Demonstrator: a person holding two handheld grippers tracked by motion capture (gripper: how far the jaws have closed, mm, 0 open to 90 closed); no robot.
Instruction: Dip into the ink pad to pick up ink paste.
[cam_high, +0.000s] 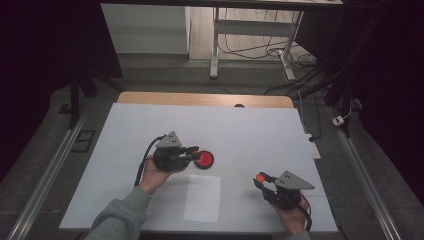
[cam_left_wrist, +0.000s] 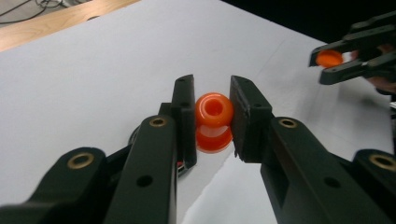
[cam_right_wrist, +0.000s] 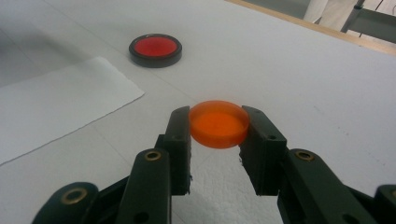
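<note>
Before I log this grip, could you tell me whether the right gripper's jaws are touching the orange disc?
Touching. In the right gripper view, both pads of the right gripper press against opposite edges of the orange disc, with no gap on either side, holding it above the white table.

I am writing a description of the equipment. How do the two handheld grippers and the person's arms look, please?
Both the left gripper and the right gripper are black, with two flat black fingers showing brass-coloured rivets. Each carries a grey three-cornered plate on top and trails a black cable. The left forearm wears a grey-green sleeve.
</note>
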